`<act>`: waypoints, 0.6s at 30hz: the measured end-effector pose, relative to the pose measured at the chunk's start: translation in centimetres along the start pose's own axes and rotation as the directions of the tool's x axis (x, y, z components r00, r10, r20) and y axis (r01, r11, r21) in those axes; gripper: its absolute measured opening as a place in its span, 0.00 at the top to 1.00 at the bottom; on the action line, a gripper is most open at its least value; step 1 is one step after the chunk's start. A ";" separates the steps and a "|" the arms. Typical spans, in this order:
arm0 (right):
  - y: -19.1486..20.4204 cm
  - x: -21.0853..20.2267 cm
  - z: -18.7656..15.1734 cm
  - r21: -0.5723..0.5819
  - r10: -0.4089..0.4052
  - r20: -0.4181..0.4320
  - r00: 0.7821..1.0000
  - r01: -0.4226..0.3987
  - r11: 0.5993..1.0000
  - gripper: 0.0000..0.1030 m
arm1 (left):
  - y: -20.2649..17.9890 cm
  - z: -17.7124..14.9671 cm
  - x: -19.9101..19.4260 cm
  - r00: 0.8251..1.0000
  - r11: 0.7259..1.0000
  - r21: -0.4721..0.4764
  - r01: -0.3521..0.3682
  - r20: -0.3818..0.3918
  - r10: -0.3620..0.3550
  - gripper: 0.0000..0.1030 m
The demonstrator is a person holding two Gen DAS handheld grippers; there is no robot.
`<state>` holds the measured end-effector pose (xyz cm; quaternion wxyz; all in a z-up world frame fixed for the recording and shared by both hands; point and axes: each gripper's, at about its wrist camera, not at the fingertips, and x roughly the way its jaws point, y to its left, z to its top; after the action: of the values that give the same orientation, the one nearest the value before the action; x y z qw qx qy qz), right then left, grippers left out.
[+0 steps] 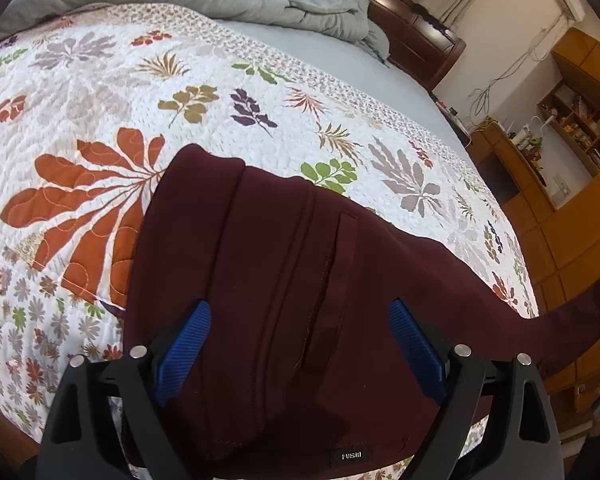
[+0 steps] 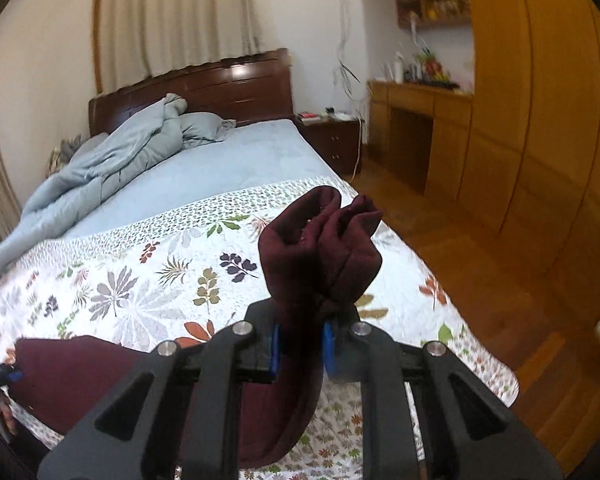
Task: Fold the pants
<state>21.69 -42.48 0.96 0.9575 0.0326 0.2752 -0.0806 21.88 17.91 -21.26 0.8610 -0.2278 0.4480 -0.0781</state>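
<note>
Two grippers, one fold: right gripper (image 2: 300, 346) pinches bunched cuffs of maroon pants (image 1: 284, 280); left gripper (image 1: 300, 352), spread, hovers over waistband. Best carry cuffs level toward waistband, edges aligned, over floral quilt (image 1: 100, 92).

left gripper (image 1: 300, 344): matte black angular arms with triangular cut-outs | round silver pivot screws, four showing | ribbed blue pads (image 1: 188, 352) on the inner faces of the jaws || right gripper (image 2: 300, 344): same black frame, cut-outs and four silver screws | blue pads (image 2: 275, 350), mostly hidden
</note>
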 end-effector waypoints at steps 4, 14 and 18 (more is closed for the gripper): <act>2.8 -0.4 0.5 -0.072 -0.012 0.016 1.000 0.013 0.997 0.86 | -0.2 -0.4 -0.3 1.000 1.000 0.031 0.002 0.012 -0.002 0.12; 8.7 -0.6 0.8 -0.191 -0.028 0.007 1.000 0.029 0.981 0.86 | -0.6 -0.8 -1.3 0.999 0.996 0.083 0.034 0.035 -0.037 0.12; 11.2 -0.7 0.8 -0.221 -0.014 0.007 1.000 0.015 0.975 0.86 | 0.0 -0.8 -1.6 0.998 0.997 0.066 0.046 0.036 -0.048 0.12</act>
<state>23.45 -31.39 2.23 0.9553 -0.0763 0.2799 -0.0565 20.28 18.17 -20.53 0.8740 -0.2117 0.4236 -0.1085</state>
